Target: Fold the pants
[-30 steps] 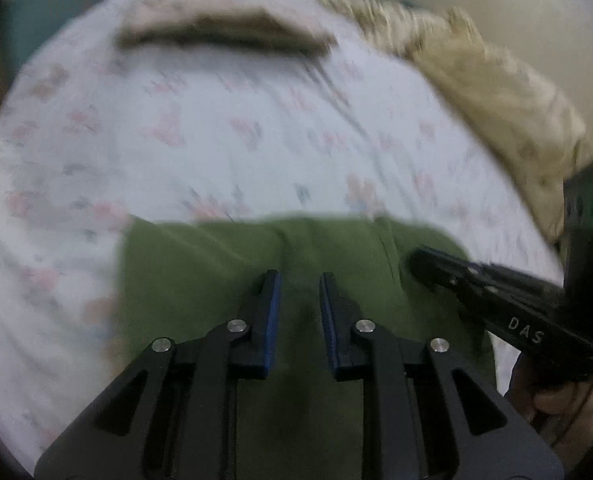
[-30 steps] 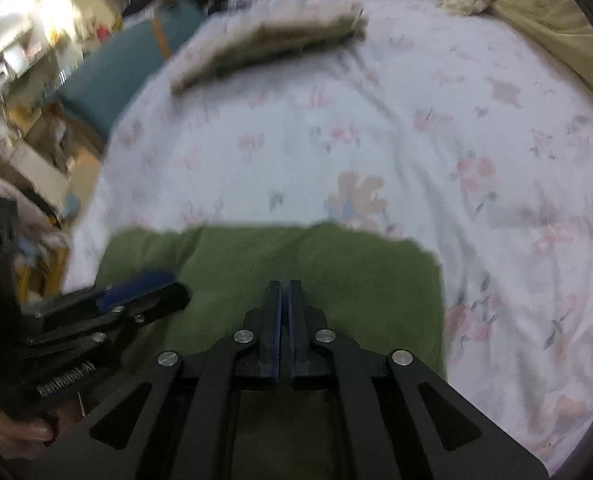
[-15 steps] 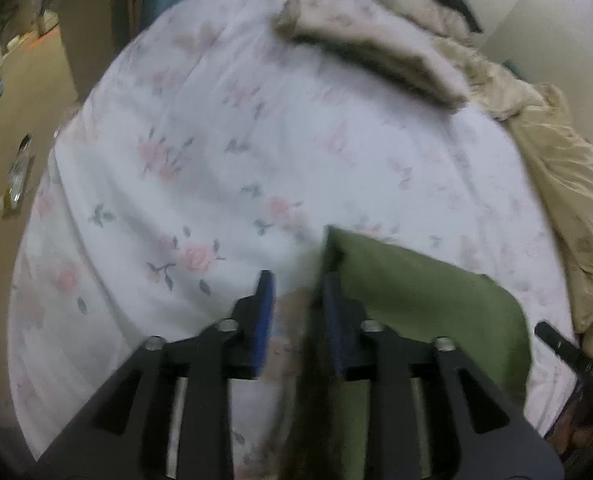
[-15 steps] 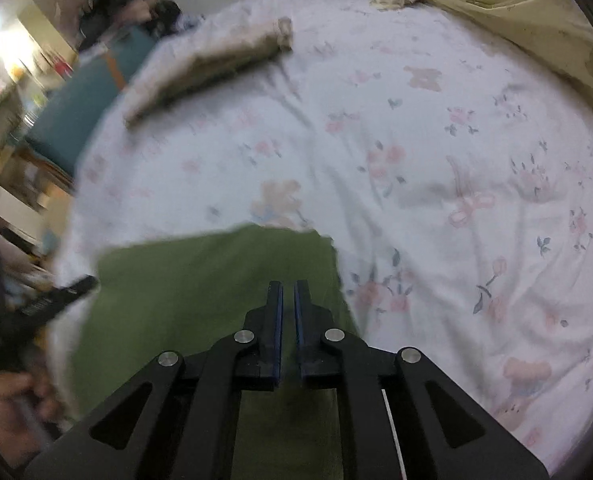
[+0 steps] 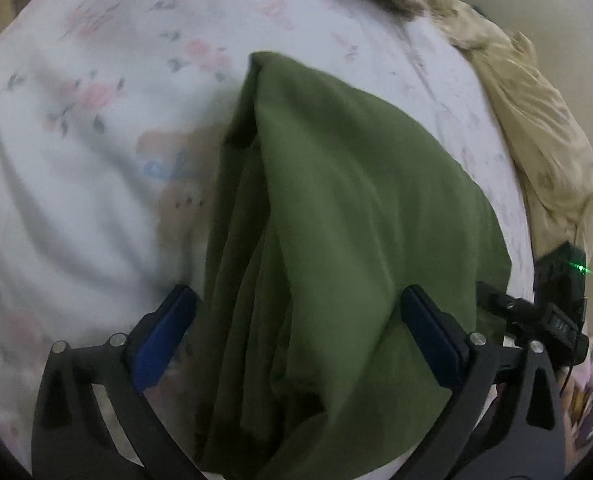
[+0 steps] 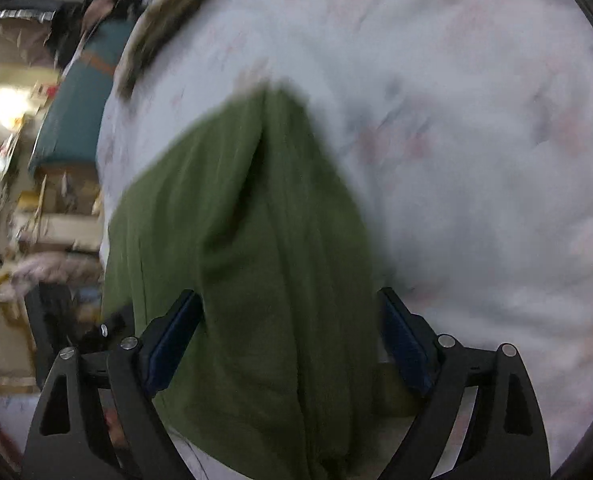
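The folded olive-green pants [image 5: 348,208] lie in a thick stack on the floral bed sheet [image 5: 76,160]. My left gripper [image 5: 296,324] is open wide, its blue-padded fingers standing either side of the stack's near end. My right gripper [image 6: 292,332] is also open wide, straddling the pants [image 6: 240,220] from the opposite end. The right gripper's black body with a green light [image 5: 556,304] shows at the right edge of the left wrist view. Both views are blurred.
A crumpled beige blanket [image 5: 528,100] lies along the bed's far right side. A folded tan garment [image 6: 164,28] lies at the far end of the bed sheet [image 6: 476,160]. Beyond the bed's left edge are a teal chair [image 6: 72,112] and cluttered furniture.
Both grippers have opened wide from nearly shut and swung round, each to an end of the pants stack. The views have turned and sit closer to the cloth.
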The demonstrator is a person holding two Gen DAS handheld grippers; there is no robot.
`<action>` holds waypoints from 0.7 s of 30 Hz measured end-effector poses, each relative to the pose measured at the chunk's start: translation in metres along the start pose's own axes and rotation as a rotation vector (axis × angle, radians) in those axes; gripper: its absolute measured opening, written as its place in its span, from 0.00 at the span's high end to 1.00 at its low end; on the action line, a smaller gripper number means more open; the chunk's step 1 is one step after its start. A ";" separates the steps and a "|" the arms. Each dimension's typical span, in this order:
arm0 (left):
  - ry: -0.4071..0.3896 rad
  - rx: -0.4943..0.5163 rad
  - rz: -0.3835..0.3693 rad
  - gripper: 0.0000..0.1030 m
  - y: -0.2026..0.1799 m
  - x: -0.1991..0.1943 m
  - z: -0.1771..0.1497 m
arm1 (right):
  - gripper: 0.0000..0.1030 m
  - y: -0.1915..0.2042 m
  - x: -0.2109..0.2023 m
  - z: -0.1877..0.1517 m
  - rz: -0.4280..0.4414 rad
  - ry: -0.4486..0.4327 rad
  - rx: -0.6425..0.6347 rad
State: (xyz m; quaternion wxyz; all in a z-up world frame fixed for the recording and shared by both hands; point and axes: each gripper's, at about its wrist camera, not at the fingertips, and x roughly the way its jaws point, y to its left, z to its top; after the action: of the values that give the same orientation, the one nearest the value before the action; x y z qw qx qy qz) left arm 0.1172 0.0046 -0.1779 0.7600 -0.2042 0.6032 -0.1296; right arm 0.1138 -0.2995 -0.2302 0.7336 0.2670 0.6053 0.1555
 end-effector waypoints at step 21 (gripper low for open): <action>-0.296 0.103 -0.144 0.90 -0.049 -0.127 0.141 | 0.83 0.150 -0.080 0.134 0.183 -0.307 -0.295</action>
State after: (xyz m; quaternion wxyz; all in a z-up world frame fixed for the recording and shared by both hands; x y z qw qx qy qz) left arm 0.2256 0.0393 -0.0192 0.8387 -0.2249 0.4609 -0.1830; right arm 0.2408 -0.2495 -0.0626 0.8310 0.2313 0.4306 0.2657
